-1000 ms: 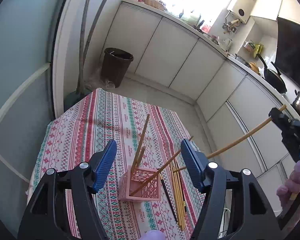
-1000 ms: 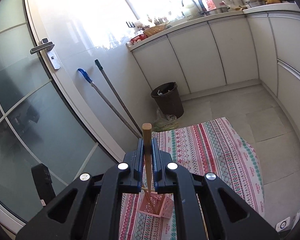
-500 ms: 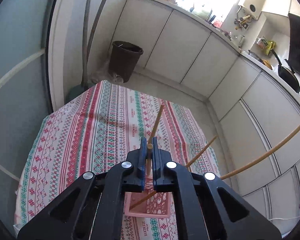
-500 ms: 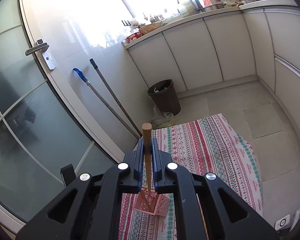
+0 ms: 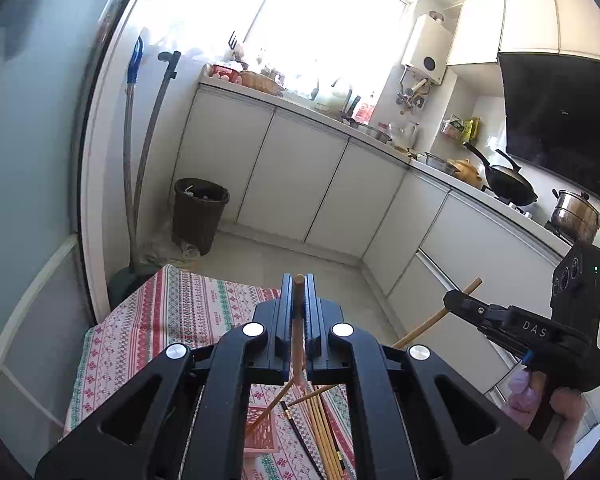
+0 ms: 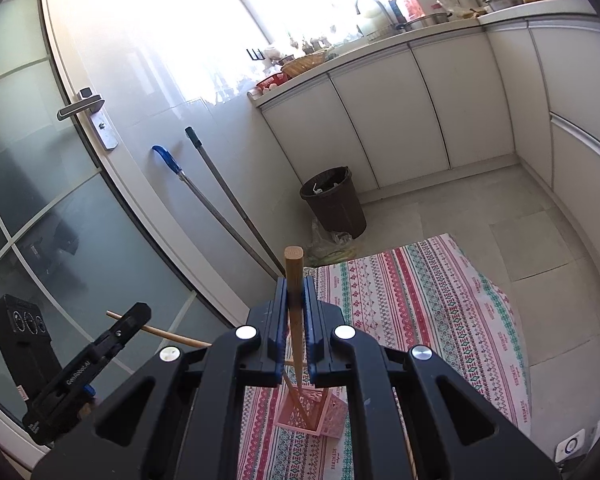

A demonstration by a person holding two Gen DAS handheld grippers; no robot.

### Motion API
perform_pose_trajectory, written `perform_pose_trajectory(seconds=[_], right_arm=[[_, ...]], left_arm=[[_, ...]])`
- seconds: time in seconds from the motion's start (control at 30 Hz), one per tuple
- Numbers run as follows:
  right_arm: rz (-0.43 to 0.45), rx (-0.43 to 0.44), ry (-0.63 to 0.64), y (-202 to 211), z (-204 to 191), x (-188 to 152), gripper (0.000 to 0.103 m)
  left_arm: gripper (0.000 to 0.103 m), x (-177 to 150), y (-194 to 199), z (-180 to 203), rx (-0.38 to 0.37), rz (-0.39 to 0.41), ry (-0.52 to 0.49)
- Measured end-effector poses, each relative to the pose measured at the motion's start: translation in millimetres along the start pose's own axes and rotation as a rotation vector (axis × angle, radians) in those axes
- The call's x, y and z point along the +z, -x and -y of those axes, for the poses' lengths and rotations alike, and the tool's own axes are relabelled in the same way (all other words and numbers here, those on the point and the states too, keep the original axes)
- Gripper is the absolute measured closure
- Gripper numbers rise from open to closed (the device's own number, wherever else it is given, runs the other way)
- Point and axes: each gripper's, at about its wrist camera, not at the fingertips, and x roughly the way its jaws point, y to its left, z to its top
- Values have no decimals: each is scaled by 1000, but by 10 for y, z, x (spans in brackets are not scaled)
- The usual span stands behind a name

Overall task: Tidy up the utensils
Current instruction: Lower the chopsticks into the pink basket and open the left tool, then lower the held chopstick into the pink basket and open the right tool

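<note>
Left tongs (image 5: 299,300) now clenched on a chopstick (image 5: 298,332), raised well above the surface (image 5: 172,320); a second ago spread wide over the pink basket (image 5: 260,432), half a second ago shut low on a stick leaning in it. Stick held upright between the pads, lower tip hanging just over the basket, which has slid to the near edge of the left view. Means one chopstick pulled up out of the basket, presumably for re-seating upright.

Near and right of the basket, a bundle of chopsticks (image 5: 324,432) lying flat on the cloth, not yet sorted.

Right tongs (image 6: 296,300) clenched on a second stick (image 6: 294,280) throughout, tip now poking into the basket (image 6: 312,412). Drop-in looks close; most of the sorting left.
</note>
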Motion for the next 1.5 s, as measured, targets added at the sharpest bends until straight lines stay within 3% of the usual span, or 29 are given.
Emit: perform_pose_trajectory(seconds=[0.3,0.4,0.43,0.47,0.53,0.67,0.83,1.03,1.13,1.33,1.5], right_arm=[[-5,-23,16,-90,-64,-35,95],[-11,-18,20,-125,-101,-48,95],[-14,-16,22,-134,-114,-51,95],[-17,-15,25,-142,-123,-51,95],[-16,-14,30,-152,-146,-48,95],[-23,-17,29,-203,-159,-54,95],[-35,-38,47,-319,-228,-104,95],[-62,-40,68,-576,-328,-228,92],[-99,-26,71,-718,-362,-318,71],[-73,-67,144,-636,-489,-379,71],[-28,-147,230,-483,-583,-442,70]], left_arm=[[99,-212,-227,-221,71,-79,19],[98,-342,-418,-318,68,-153,42],[94,-377,-467,-346,72,-178,46],[80,-385,-477,-365,82,-189,49],[61,-344,-396,-393,98,-165,64],[52,-194,-103,-406,130,-60,75],[51,-107,77,-437,148,-13,101],[49,-133,55,-467,155,-32,108],[49,-156,48,-477,157,-43,102],[48,-174,42,-418,165,-51,77],[38,-243,42,-291,172,-55,40]])
